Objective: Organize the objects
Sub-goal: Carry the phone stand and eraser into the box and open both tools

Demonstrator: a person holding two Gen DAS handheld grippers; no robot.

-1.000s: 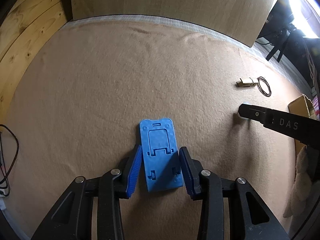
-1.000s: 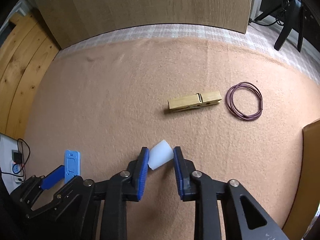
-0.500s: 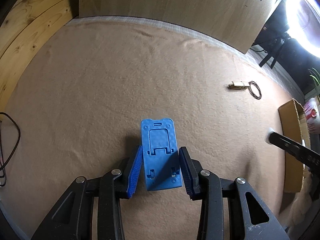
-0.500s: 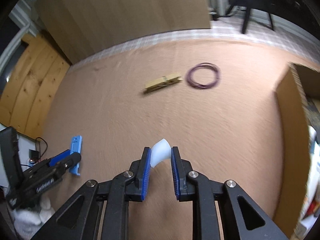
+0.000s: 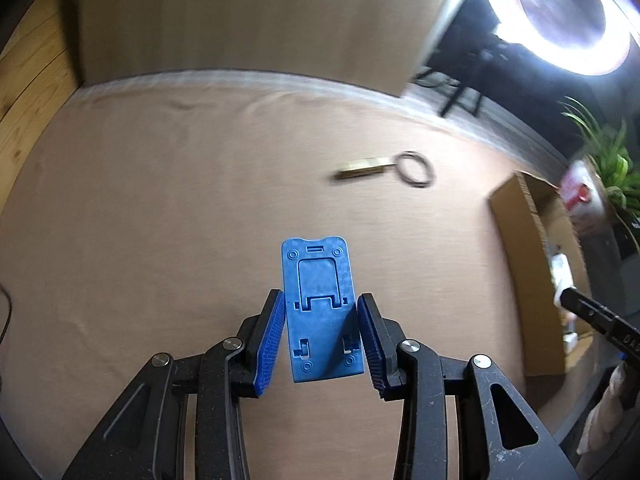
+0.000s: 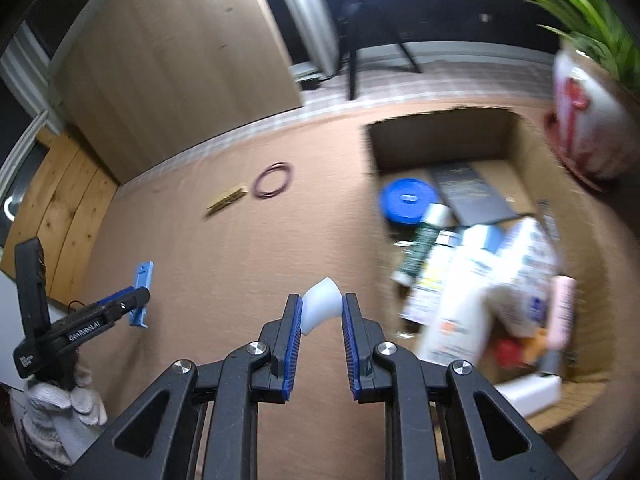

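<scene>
Tan felt tabletop (image 6: 224, 264) is carrying an open brown cardboard box (image 6: 440, 128), already crowded with bottles and tubes, at its right side. Left gripper (image 5: 320, 334) is clamping a flat blue plastic phone stand (image 5: 318, 280) above the felt; right gripper (image 6: 320, 312) is pinching a small white plastic cap (image 6: 320, 306) just short of the box. Best bet: keep both grips firm, clear the box wall, then release low over a free gap
</scene>
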